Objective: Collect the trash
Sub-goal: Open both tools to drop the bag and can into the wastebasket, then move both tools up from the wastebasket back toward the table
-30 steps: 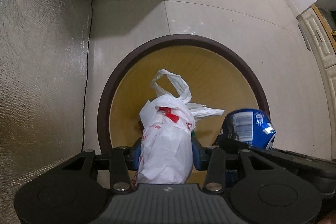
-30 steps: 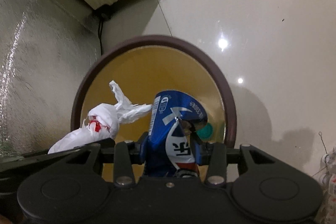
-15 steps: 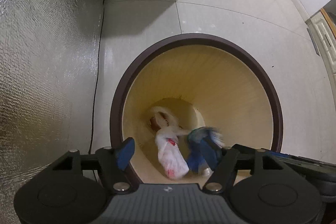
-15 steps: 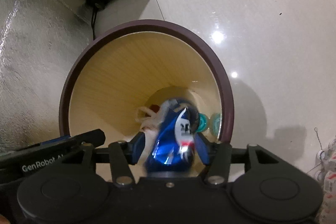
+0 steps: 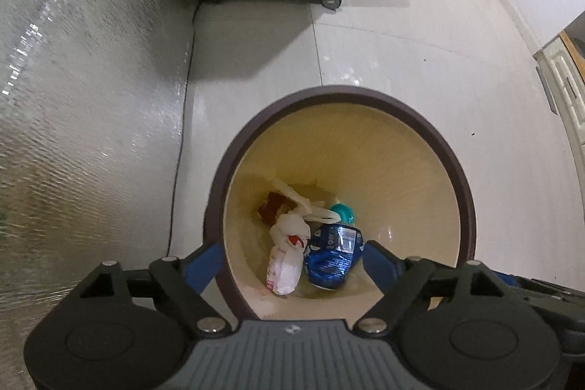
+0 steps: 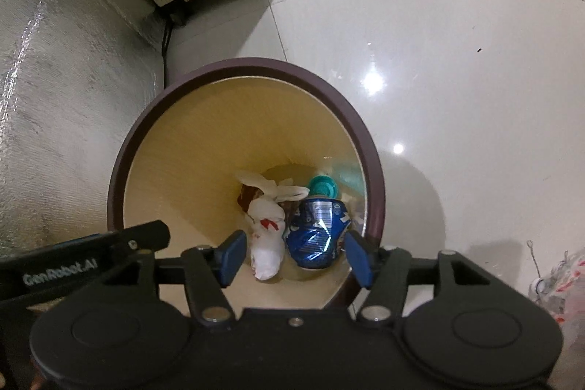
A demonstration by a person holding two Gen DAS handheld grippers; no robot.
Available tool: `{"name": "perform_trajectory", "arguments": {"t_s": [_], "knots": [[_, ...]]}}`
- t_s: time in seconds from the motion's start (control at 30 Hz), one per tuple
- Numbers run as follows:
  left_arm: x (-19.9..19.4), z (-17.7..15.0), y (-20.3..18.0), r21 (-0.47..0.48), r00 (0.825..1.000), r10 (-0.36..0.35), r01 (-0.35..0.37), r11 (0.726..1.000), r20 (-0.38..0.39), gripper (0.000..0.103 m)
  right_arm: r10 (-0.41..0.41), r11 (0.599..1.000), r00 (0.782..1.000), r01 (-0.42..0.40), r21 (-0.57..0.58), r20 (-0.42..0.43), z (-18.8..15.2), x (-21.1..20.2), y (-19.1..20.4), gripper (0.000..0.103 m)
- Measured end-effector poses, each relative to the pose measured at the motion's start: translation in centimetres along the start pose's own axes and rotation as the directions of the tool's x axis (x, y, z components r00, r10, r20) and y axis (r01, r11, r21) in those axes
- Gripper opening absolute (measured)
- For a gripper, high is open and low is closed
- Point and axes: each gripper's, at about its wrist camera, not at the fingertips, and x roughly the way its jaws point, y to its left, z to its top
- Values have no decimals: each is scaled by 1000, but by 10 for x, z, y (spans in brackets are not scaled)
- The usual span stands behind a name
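Trash lies at the bin (image 5: pixel 464 192) bottom: I see the white bag (image 5: pixel 287 256) touching the blue can (image 5: pixel 334 262) at its 3 o'clock. Left gripper (image 5: pixel 292 260) and right gripper (image 6: pixel 292 256) both hang spread apart, holding nothing.

A round waste bin (image 5: pixel 461 185) with a dark brown rim and pale yellow inside. Inside the bin: a knotted white plastic bag with red print (image 5: pixel 287 256), a crushed blue can with white markings (image 5: pixel 334 260), and a teal lid (image 5: pixel 343 212). Glossy white floor tiles (image 5: pixel 420 61) surround the bin.
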Motion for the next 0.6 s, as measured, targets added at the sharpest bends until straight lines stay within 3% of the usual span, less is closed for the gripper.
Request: {"name": "perform_trajectory", "arguments": {"t_s": [0.37,0.6], "knots": [[-35,-2,14,-59,997,76,-76,995,-2,99,-25,997,999,26,-76,24,-4,-28,16,70],[-49,-12,18,-42,994,110,-110,993,-6,103,-60,996,996,64,-69,63,-10,-50,12,86]]}}
